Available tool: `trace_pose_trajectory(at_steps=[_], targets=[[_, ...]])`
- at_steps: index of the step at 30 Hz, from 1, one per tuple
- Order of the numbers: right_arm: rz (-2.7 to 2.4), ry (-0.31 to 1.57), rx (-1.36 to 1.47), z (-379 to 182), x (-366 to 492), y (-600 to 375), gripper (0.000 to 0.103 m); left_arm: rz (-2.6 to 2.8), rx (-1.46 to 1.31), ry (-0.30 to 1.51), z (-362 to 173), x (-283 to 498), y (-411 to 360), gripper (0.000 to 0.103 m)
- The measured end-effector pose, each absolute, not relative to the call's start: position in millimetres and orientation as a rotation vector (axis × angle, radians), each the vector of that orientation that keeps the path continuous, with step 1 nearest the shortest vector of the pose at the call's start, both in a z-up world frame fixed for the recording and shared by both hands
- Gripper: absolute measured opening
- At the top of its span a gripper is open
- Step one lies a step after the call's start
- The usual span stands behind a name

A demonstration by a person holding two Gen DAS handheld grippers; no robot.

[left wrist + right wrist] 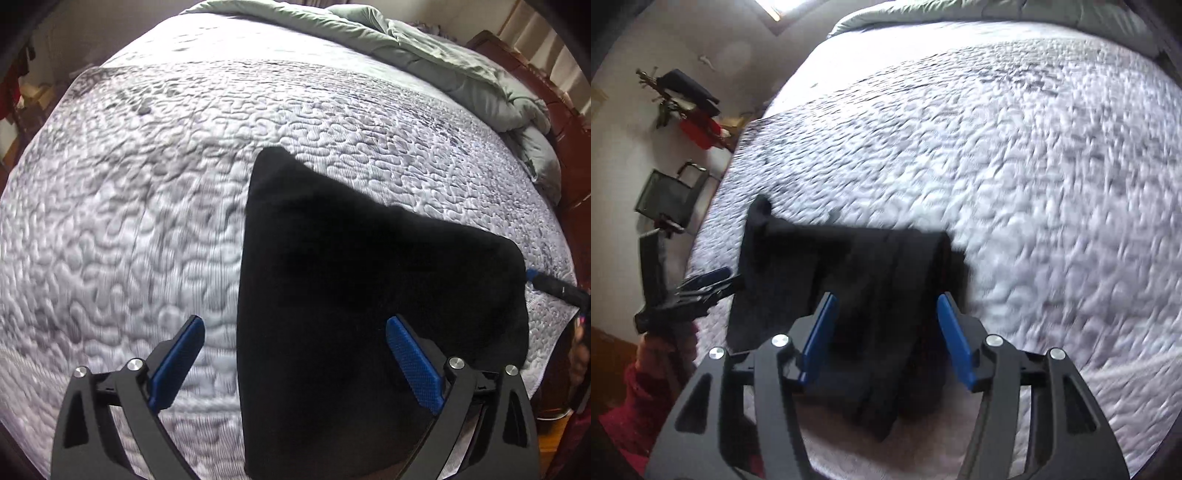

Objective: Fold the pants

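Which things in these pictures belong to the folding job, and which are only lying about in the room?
For the job:
- black pants, folded, lying on the quilted bed cover
- left tool, open
- right tool, open, pads off the cloth

Only lying about:
- green duvet, bunched at the far end of the bed
- black chair by the wall
- red cloth by the wall

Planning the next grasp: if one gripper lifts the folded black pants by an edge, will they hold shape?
Probably not. The pants lie in soft stacked layers, so they would likely droop and unfold. On the bumpy quilt, pushing them may bunch them rather than slide.
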State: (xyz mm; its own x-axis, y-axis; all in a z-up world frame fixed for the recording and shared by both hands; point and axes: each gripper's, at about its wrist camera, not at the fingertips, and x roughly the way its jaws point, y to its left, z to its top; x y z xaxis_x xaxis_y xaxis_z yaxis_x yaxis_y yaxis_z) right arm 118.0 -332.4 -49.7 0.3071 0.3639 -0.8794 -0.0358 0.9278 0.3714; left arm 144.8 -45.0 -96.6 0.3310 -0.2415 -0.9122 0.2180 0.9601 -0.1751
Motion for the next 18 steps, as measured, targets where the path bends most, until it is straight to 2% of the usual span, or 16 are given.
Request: trace_pose_trajectory(at_steps=[3,4,5,7,10,13,18], targets=[[0.267,1.256,0.346,-61,143,-337,0.058,-0.299,-0.018,1.214,-103,158,-48,0.099],[0.275,1.27,0.369,-68,149,-338,0.054,-0.303,-0.022,1.226,-107,163,-48,0.099],[0.28,1.282,0.383,-73,153,-338,0.05,-0.307,-0.023,1.233,-109,166,-49,0.099],[0.288,1.286,0.428,-81,160,-338,0.03,-0.312,-0.011,1.238,-113,167,-52,0.099],[0.301,1.26,0.474,-77,163,-344,0.022,-0.309,0.008,1.229,-117,164,-58,0.099],[0.262,1.258,0.489,-78,160,-349,0.019,-0.325,-0.012,1.221,-116,166,-60,0.099],[0.188,1.288,0.491,-110,164,-353,0.02,-0.361,0.013,1.206,-108,160,-64,0.099]])
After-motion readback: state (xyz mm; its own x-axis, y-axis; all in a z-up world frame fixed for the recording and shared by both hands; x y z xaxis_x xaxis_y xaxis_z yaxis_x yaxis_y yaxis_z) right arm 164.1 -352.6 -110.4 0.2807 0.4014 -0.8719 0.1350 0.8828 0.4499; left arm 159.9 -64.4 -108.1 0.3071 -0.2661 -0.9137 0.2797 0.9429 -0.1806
